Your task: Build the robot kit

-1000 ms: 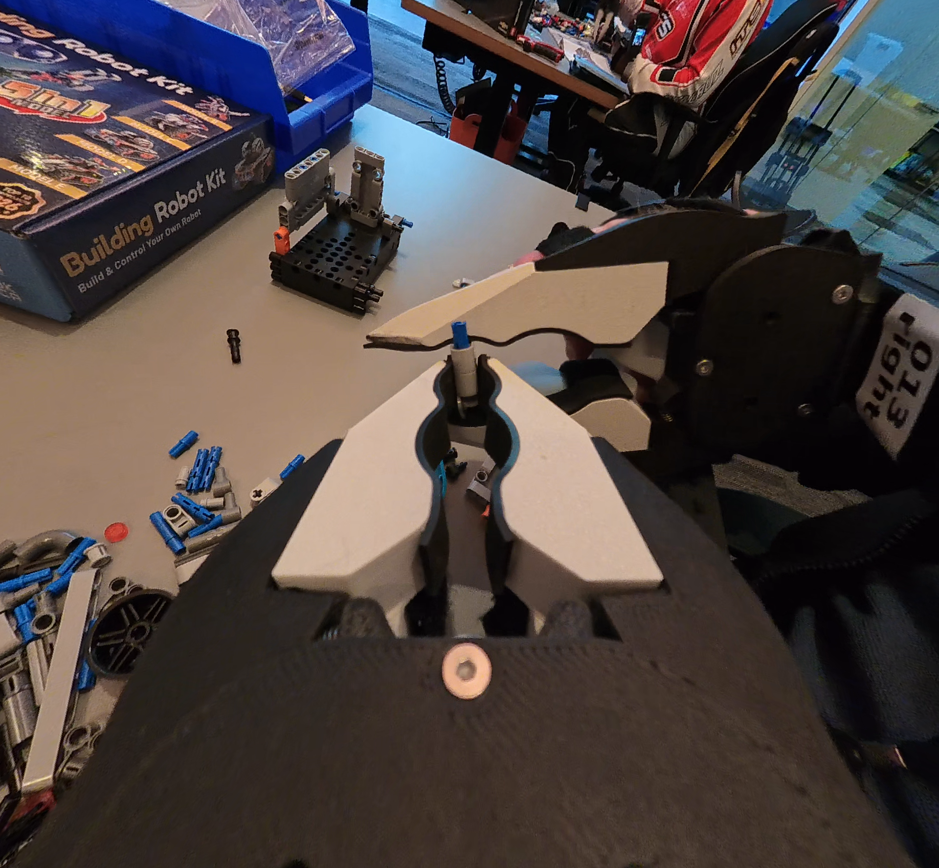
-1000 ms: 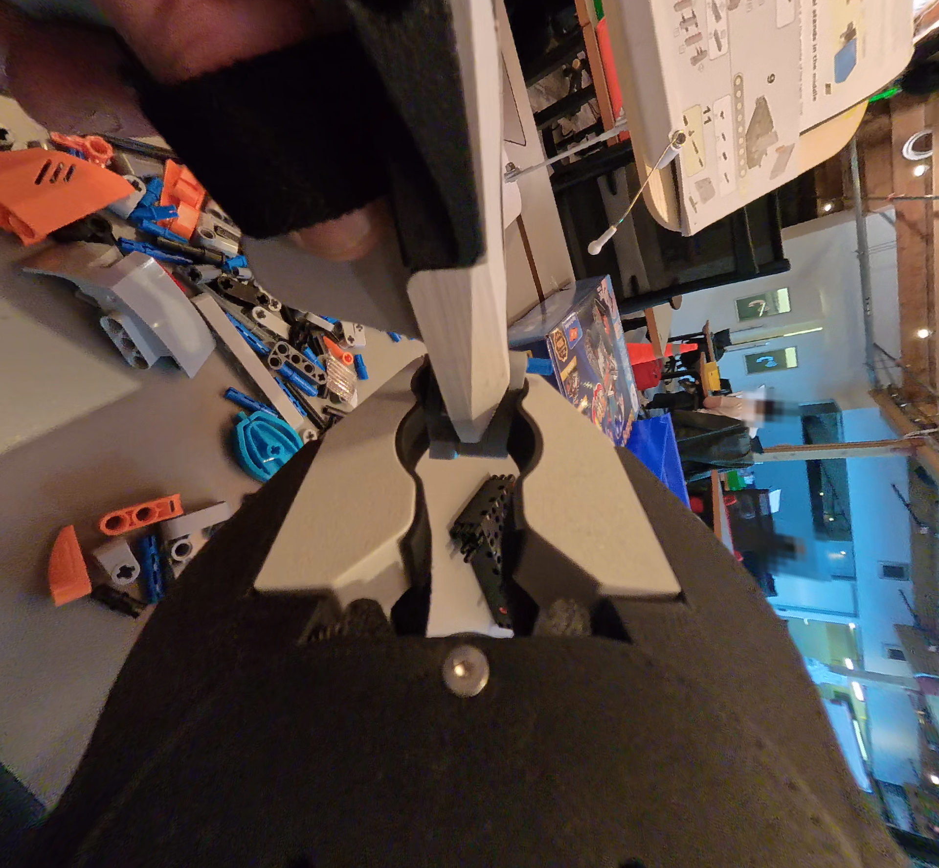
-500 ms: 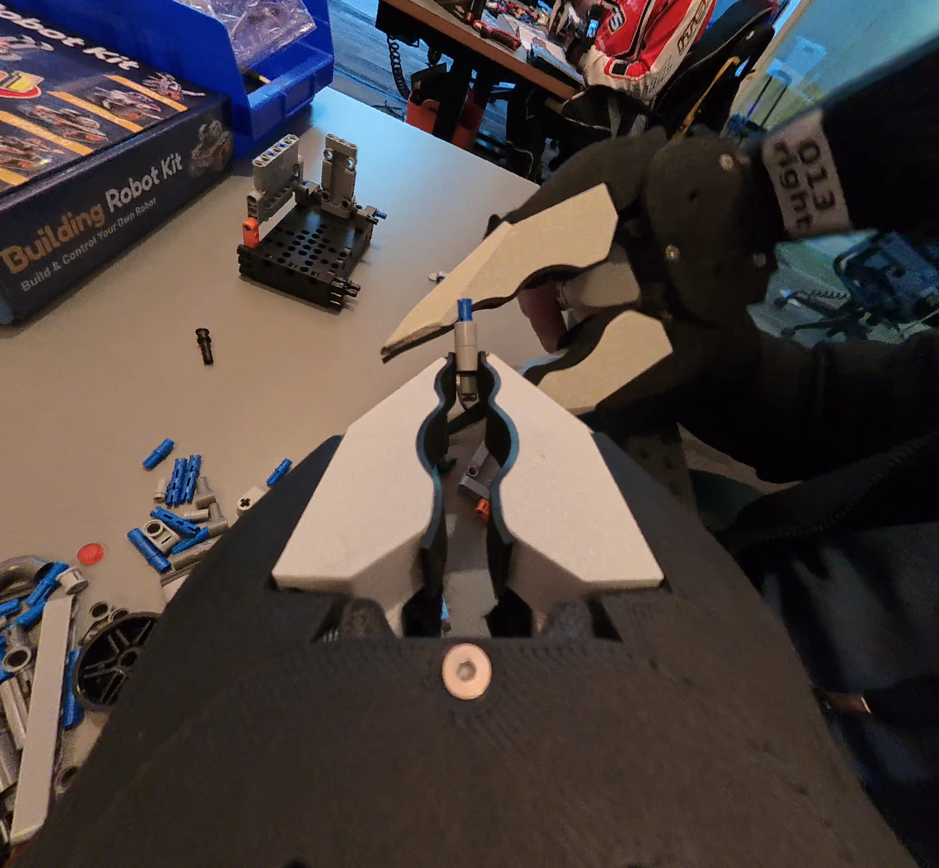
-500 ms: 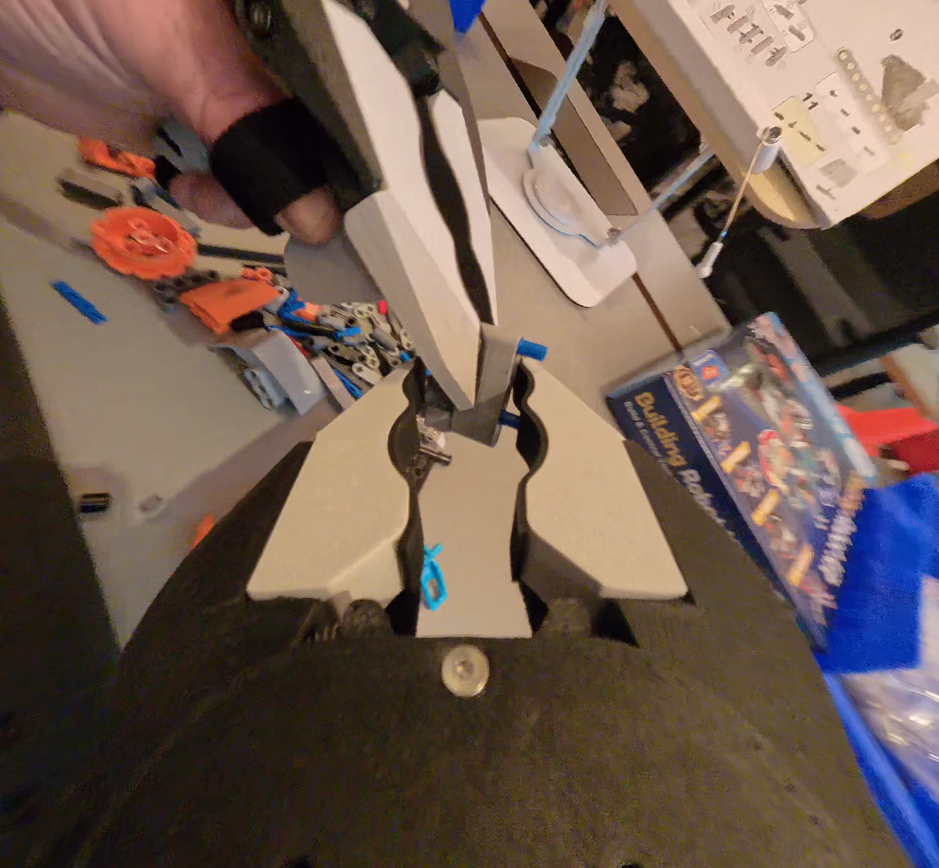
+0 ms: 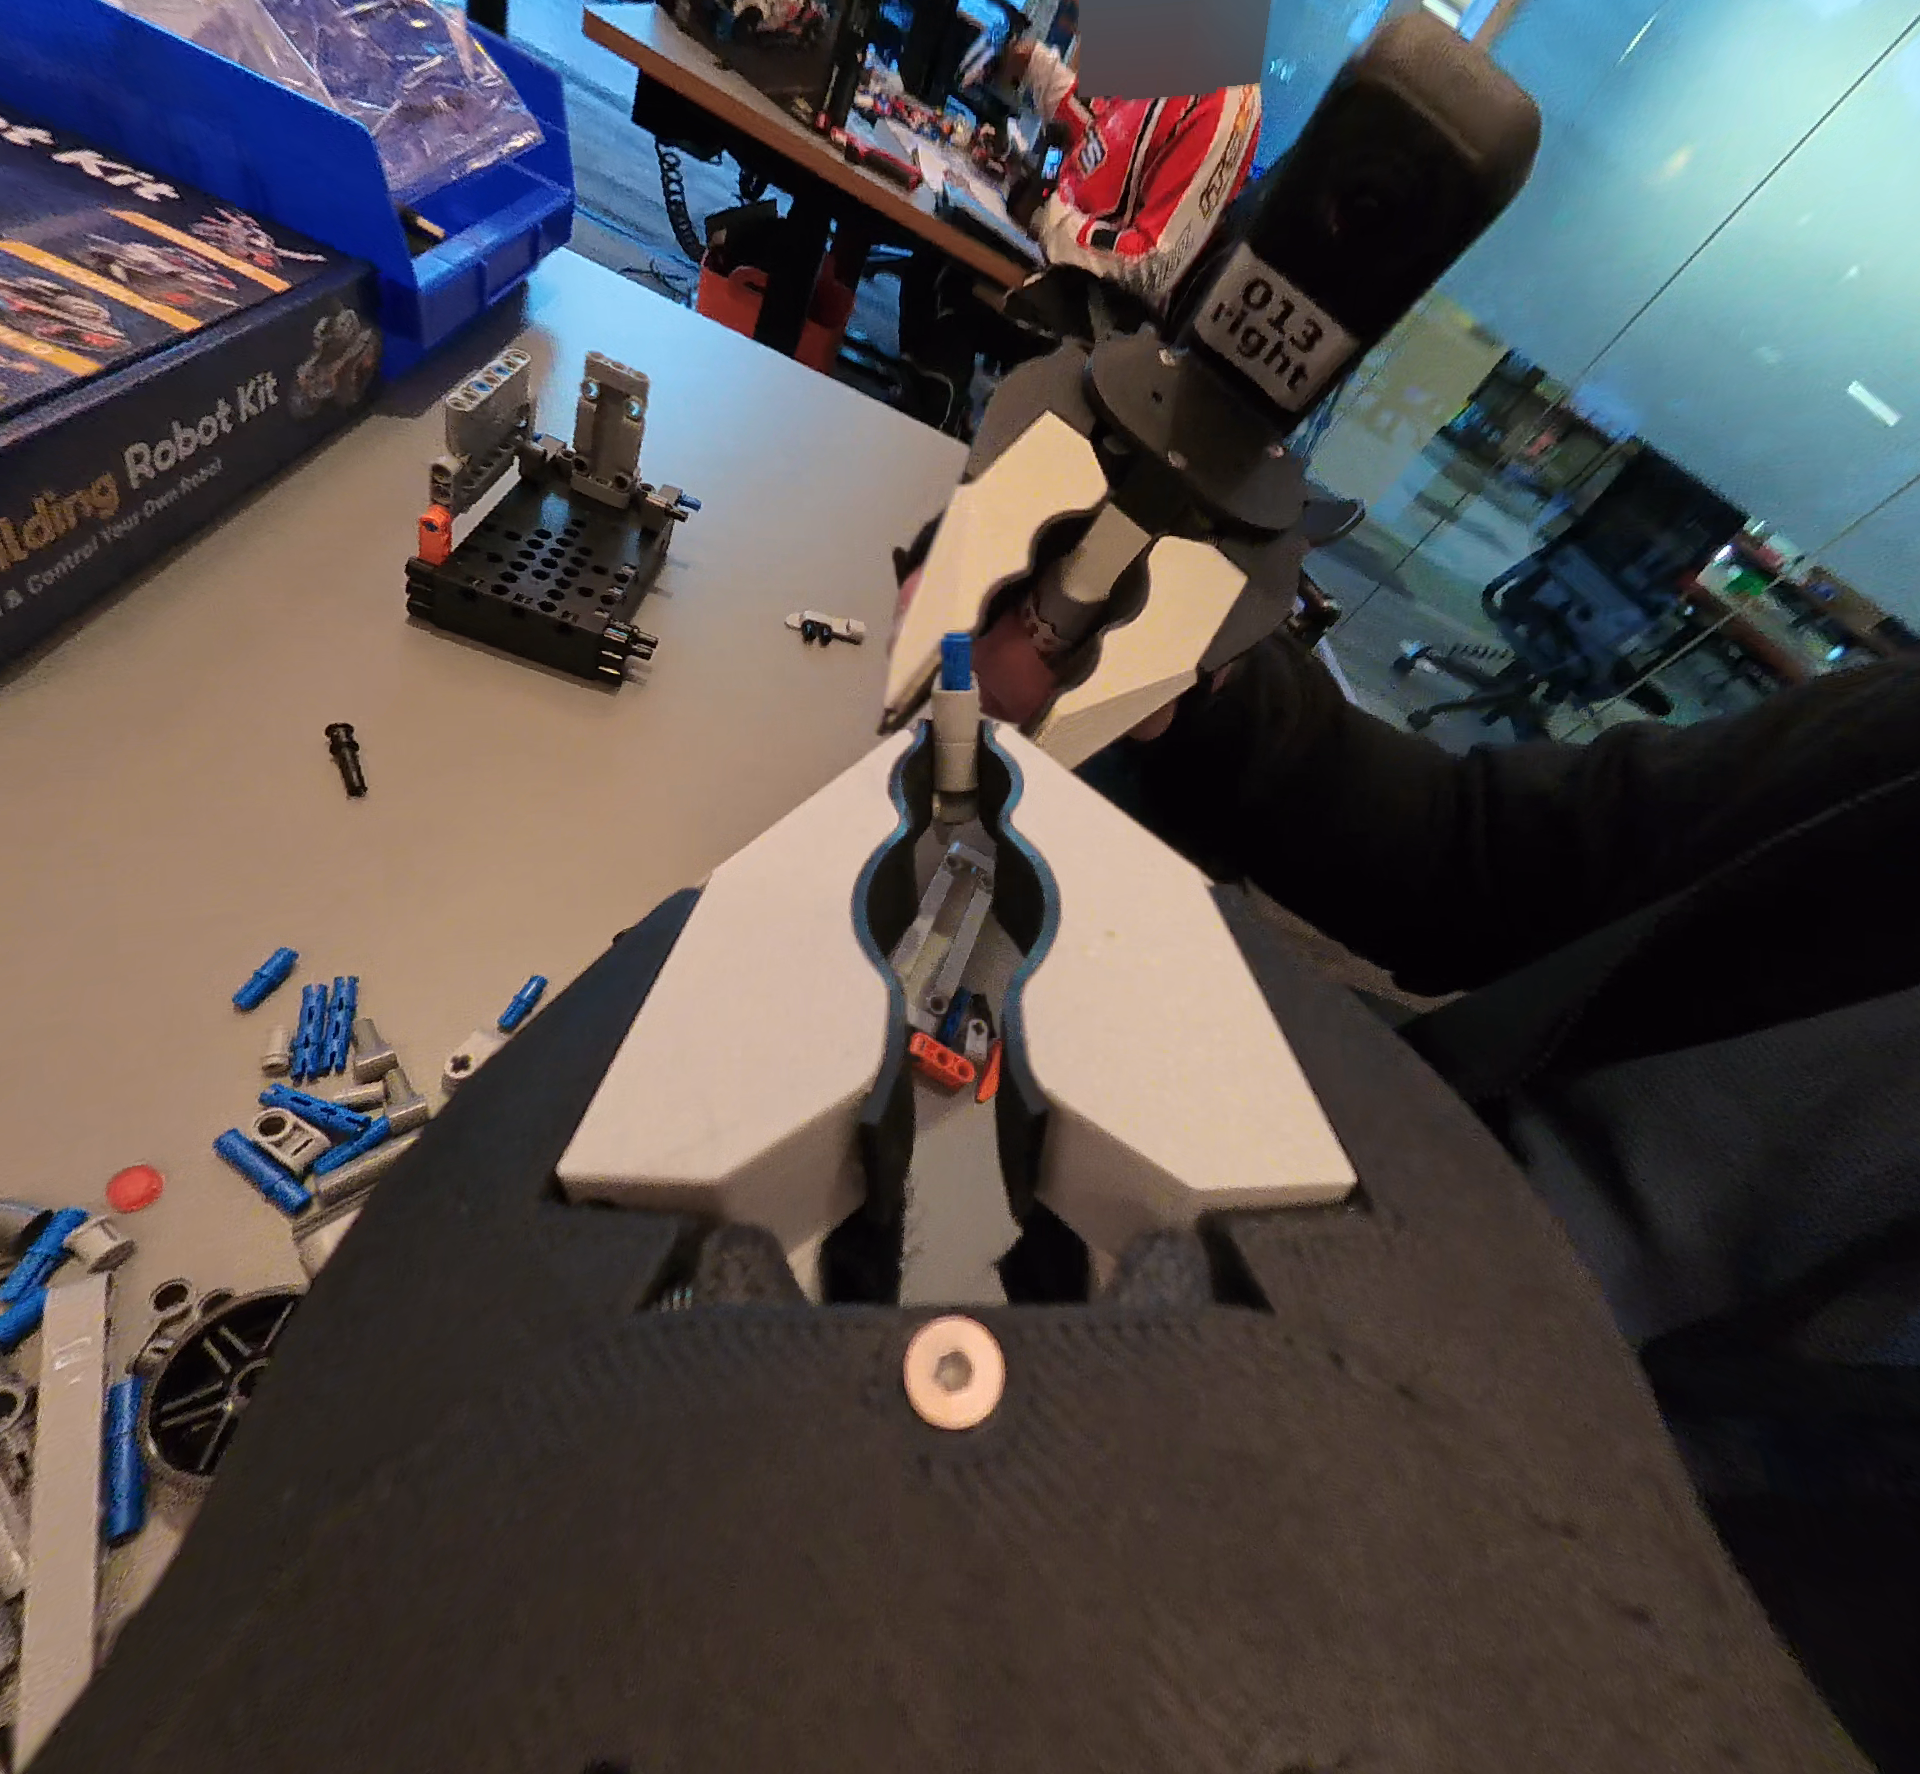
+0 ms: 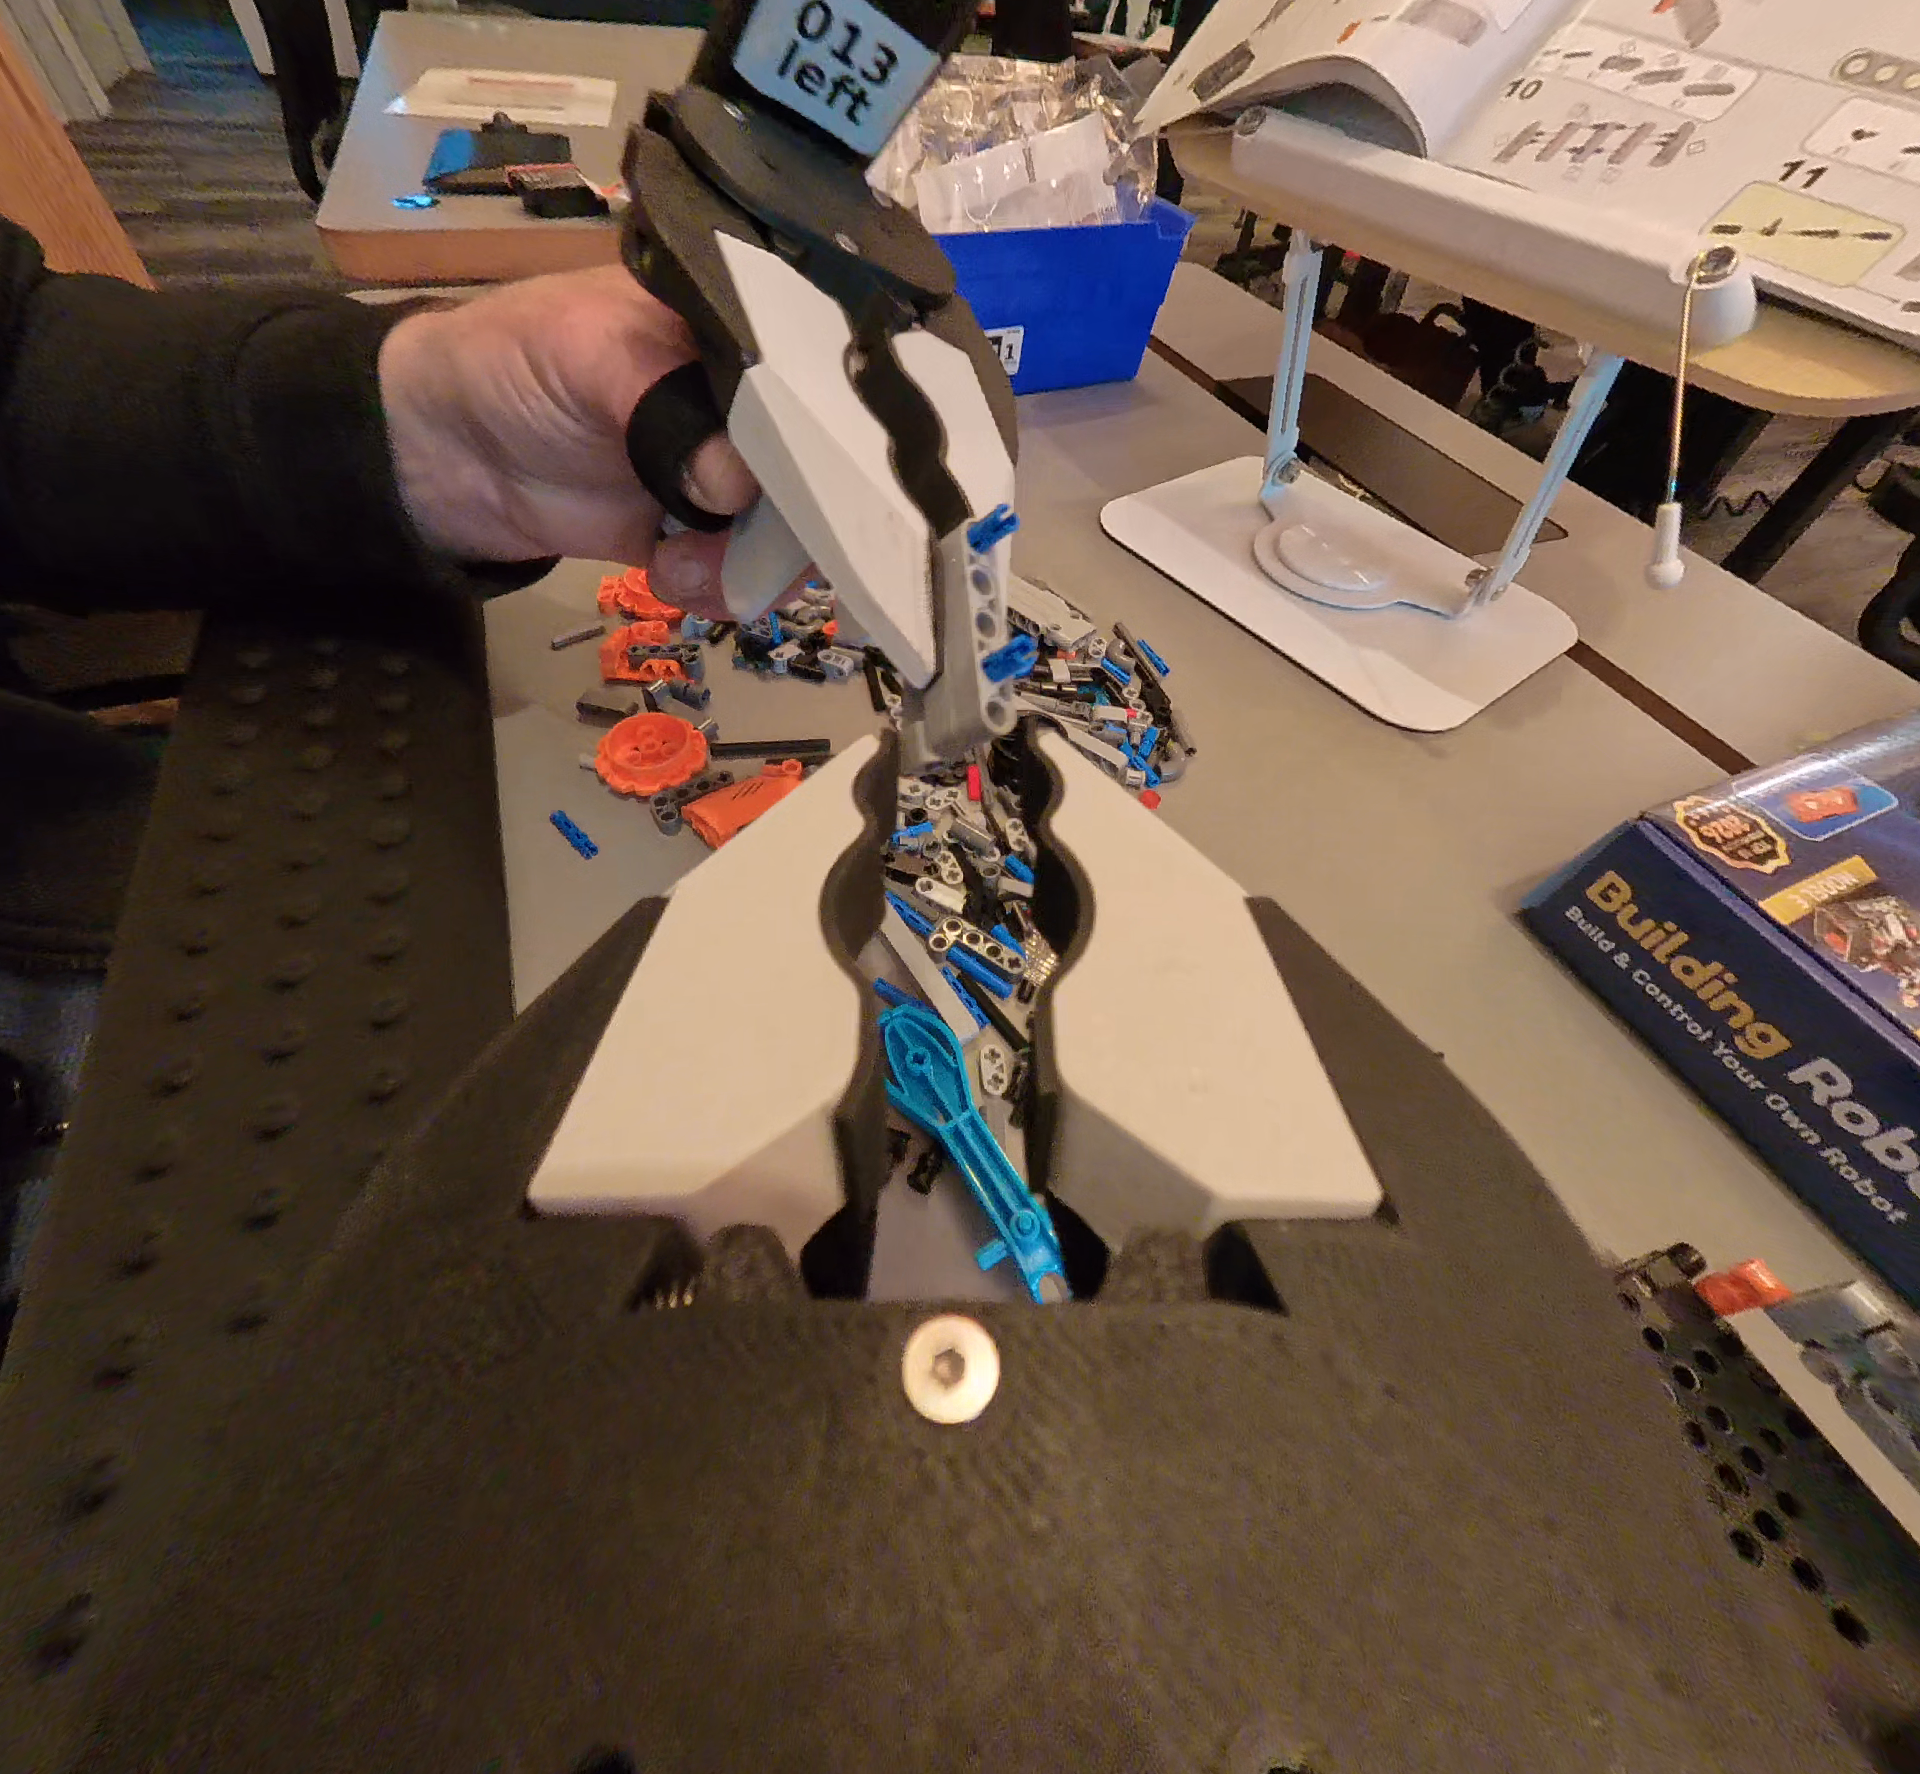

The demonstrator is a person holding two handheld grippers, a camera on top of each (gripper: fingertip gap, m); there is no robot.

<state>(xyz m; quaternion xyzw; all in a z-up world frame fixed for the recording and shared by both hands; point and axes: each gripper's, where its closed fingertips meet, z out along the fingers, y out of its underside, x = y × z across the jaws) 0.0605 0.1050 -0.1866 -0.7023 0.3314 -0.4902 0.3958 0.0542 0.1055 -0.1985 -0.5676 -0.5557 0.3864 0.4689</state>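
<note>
Over on the left, the left hand-held gripper (image 6: 940, 685) is clamping its fingers tight on a grey holed beam (image 6: 971, 649) with blue pins (image 6: 1006, 659) sticking out of it, holding it up in the air above the pile of loose parts (image 6: 966, 851) lying on the table (image 6: 1351, 810). The person's hand (image 6: 540, 436) is wrapping around that gripper's handle. Just to the right, the right hand-held gripper (image 6: 961, 753) is sitting with its jaws slightly parted, its fingertips (image 6: 862, 768) flanking the beam's lower end; I cannot tell whether they are touching it. Farther right, a blue kit box (image 6: 1766, 955) is resting on the table, behind it a white stand (image 6: 1340, 602) carrying an open instruction booklet (image 6: 1621, 41).
</note>
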